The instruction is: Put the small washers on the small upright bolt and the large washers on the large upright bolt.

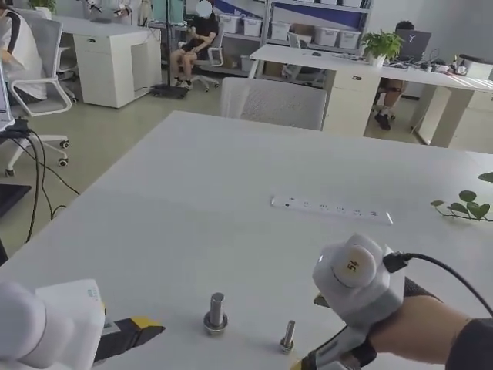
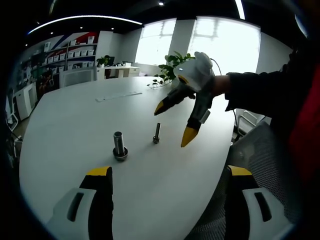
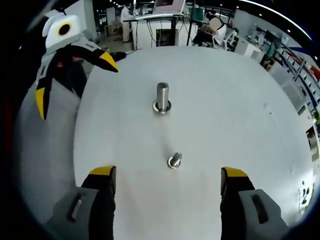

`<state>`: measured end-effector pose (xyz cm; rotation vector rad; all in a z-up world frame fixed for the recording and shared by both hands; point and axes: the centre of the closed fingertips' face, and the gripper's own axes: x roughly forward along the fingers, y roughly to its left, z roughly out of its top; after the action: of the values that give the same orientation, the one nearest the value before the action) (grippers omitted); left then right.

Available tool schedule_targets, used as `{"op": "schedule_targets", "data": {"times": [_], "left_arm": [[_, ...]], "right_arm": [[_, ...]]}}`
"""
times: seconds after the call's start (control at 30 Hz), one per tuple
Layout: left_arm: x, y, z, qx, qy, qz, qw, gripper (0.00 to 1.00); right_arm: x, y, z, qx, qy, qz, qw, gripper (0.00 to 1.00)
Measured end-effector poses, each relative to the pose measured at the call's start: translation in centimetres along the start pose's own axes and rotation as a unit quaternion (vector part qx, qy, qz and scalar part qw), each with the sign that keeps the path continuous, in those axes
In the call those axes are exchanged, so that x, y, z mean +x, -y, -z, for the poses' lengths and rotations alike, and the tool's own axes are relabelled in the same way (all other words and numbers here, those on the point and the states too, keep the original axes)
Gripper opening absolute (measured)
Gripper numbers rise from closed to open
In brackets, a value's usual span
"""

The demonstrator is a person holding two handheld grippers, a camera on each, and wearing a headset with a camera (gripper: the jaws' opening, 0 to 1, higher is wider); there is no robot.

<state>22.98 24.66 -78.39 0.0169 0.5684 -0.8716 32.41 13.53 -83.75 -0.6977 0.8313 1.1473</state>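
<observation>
Left tool (image 3: pixel 75 86) and right tool (image 2: pixel 172 125) both gape wide, empty. Small bolt (image 3: pixel 175 160) stands upright on the surface (image 3: pixel 225 100) just ahead of right tool, between its jaw lines. Large bolt (image 3: pixel 162 98) stands upright beyond it, nearer left tool.

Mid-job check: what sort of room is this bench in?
Most likely an open-plan office or lab: white desks, a mesh office chair, shelves of storage bins along the back, and a potted plant.

The head view's bottom edge cuts off the jaws of the right gripper (image 1: pixel 333 356); the large bolt (image 1: pixel 216 312) has a base too small to read.
</observation>
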Motion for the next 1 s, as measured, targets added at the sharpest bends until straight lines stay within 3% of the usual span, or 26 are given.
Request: {"op": "schedule_targets", "data": {"times": [0.47, 1.0], "left_arm": [[0.0, -0.2, -0.3, 0.006, 0.006, 0.0, 1.0, 0.94], [-0.3, -0.3, -0.8, 0.009, 0.013, -0.003, 0.9999, 0.94]], "right_arm": [[-2.3, -0.8, 0.1, 0.04, 0.058, 0.032, 0.997, 1.0], [-5.7, -2.7, 1.0, 0.073, 0.104, 0.063, 0.9899, 1.0]]}}
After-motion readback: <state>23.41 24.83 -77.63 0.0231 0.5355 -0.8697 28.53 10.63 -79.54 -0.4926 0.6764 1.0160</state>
